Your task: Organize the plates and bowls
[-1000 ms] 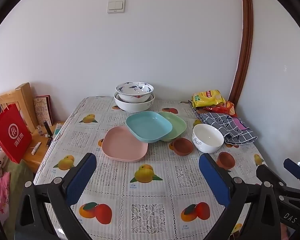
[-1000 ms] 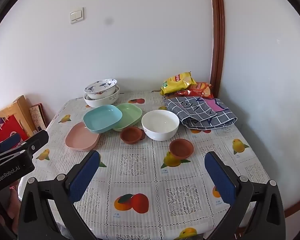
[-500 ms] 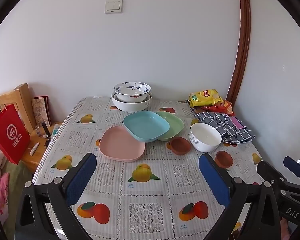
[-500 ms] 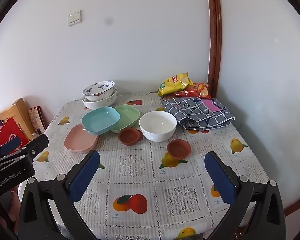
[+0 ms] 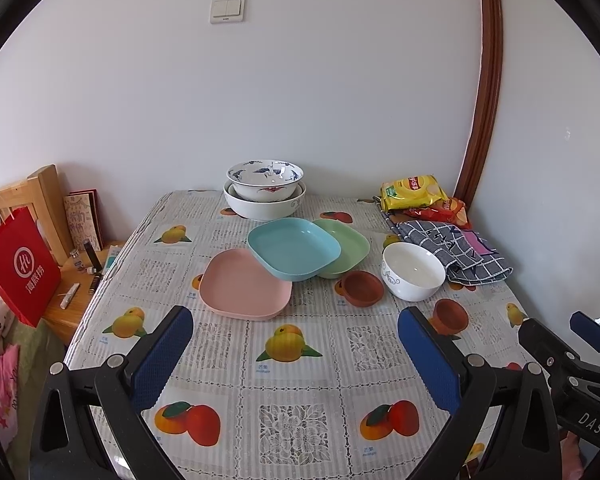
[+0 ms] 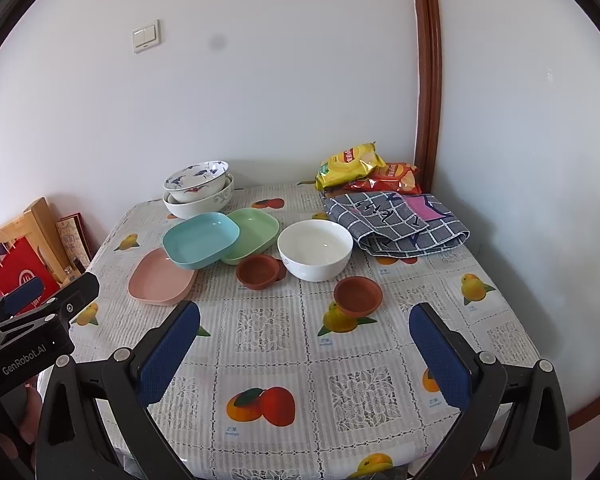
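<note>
A pink plate (image 5: pixel 244 284), a blue plate (image 5: pixel 292 247) leaning on it and a green plate (image 5: pixel 346 246) overlap mid-table. Behind them a patterned bowl (image 5: pixel 265 179) sits inside a bigger white bowl (image 5: pixel 265 206). To the right stand a white bowl (image 5: pixel 414 271) and two small brown dishes (image 5: pixel 362 288) (image 5: pixel 450 316). My left gripper (image 5: pixel 296 360) hangs open over the near table, holding nothing. My right gripper (image 6: pixel 304 350) is open too, short of the brown dish (image 6: pixel 358 295) and white bowl (image 6: pixel 315 249); the plates (image 6: pixel 200 240) lie to its left.
A checked cloth (image 5: pixel 456 250) and snack bags (image 5: pixel 414 194) lie at the back right by the wall. Off the table's left edge are a red paper bag (image 5: pixel 20 268), a wooden stand (image 5: pixel 40 200) and small items. The fruit-print tablecloth (image 5: pixel 292 400) covers the table.
Both grippers have drawn back and risen slightly, so the table and dishes look a little smaller and lower. The dishes themselves have not moved.
</note>
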